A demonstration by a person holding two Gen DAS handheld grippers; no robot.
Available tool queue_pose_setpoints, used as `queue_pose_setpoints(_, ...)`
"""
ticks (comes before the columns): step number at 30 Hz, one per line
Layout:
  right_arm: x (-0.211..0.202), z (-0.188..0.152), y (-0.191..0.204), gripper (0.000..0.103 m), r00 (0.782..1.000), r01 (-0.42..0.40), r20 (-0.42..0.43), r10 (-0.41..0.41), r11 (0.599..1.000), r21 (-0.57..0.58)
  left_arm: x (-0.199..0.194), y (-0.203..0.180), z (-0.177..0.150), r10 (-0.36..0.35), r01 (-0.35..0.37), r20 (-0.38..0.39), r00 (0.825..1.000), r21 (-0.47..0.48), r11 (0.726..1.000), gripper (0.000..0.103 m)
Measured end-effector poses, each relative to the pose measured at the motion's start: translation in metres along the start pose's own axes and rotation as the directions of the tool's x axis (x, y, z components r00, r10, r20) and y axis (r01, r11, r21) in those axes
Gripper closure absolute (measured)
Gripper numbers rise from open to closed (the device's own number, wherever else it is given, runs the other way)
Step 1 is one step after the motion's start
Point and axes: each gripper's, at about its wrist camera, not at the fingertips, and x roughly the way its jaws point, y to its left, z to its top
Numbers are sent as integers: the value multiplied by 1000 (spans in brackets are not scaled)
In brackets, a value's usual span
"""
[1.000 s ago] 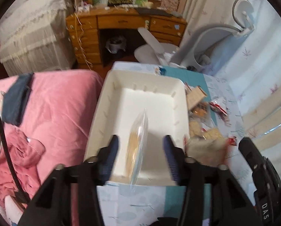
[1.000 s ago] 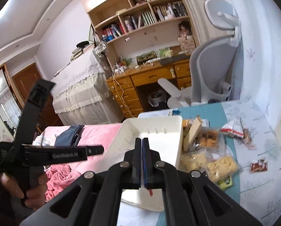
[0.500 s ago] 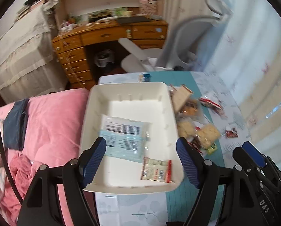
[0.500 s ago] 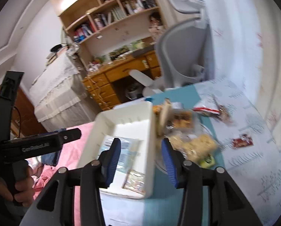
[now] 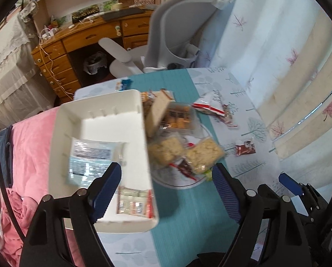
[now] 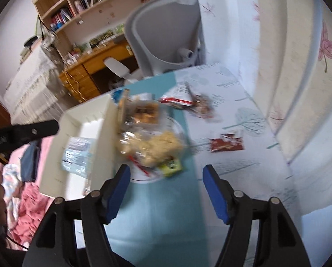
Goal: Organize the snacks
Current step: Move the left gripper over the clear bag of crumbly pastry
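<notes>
Room: bedroom with a wooden desk, a grey office chair and a pink bedspread flanking a table under a teal-and-white cloth.
Bin: white plastic organizer bin is sitting at the table's left edge, holding a clear printed packet and a small red-trimmed packet.
Pile: loose snacks are heaping on a glass plate just right of the bin — two pale cracker packs, a clear tub of biscuits; a brown sachet is lying apart.
Left gripper: jaws spread wide, holding nothing, hovering over the bin's right wall.
Right gripper: jaws gaping too, empty, pointing at the pile's near edge.
Doing it well: I'd be taking one pack off the top, pinching its sealed edge, not the crackers.
Since a second ago: left was carrying the clear packet edge-on, now it's lying flat in the bin; right was clamped shut, now it's wide apart and both views are swinging rightward.
</notes>
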Motion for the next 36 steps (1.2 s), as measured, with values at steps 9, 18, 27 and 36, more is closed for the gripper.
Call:
queue_pose_setpoints(9,30,16,-55,35,993,50,-96,-66,985,-167,51,-53,12,-8,4,-116,993,-32,999,14)
queue_pose_setpoints(18,63,18,-80,35,987,66,-99,-125,884,-462,114,-63,15,-14,-51,-260,966,-240,969,13)
queue_pose_setpoints(27,105,20,-91,35,988,6,-122,-95,813,-583,182,-41,-5,-132,-136,-421,897,-549,824,13)
queue_pose_setpoints(36,148,22,-93,35,986,-37,-152,-75,779,-625,220,-35,-11,-177,-213,-481,859,-648,731,12)
